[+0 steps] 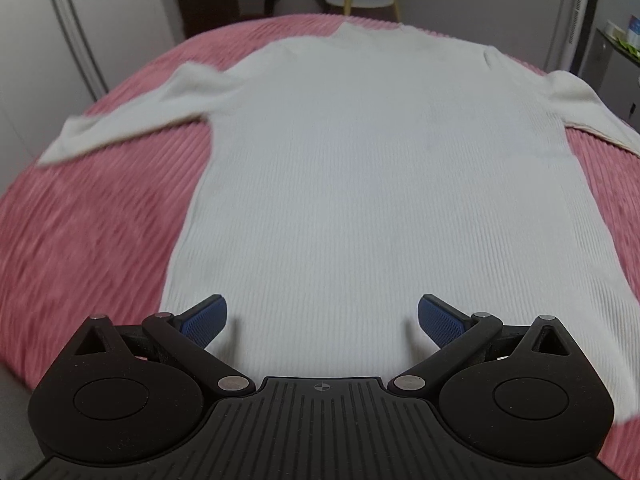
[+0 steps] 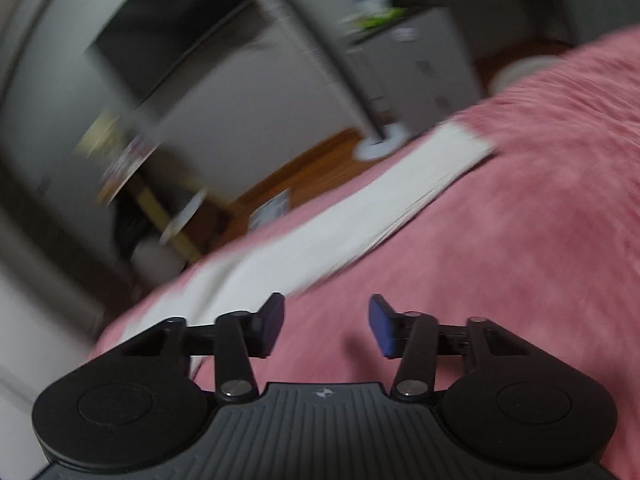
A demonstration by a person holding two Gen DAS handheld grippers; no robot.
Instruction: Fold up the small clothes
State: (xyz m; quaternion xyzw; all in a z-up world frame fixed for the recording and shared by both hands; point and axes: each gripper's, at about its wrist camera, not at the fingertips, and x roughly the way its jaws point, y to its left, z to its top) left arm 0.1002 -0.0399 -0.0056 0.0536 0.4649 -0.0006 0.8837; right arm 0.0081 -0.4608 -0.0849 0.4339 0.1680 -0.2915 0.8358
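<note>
A white ribbed long-sleeved sweater (image 1: 360, 168) lies flat on a pink ribbed bed cover (image 1: 88, 232), hem toward me, sleeves spread to both sides. My left gripper (image 1: 322, 320) is wide open and empty, just above the sweater's hem at its middle. My right gripper (image 2: 326, 326) is open and empty above the pink cover (image 2: 520, 240). One white sleeve (image 2: 360, 208) runs diagonally ahead of it, its cuff at the far right; the left fingertip (image 2: 274, 320) is near the sleeve's edge. The right wrist view is motion blurred.
A small white stool with yellow legs (image 1: 360, 0) stands beyond the bed's far edge. A white cabinet (image 1: 616, 64) is at the right. In the right wrist view the bed's edge drops to a wooden floor (image 2: 304, 168) with furniture and a white drawer unit (image 2: 416, 52).
</note>
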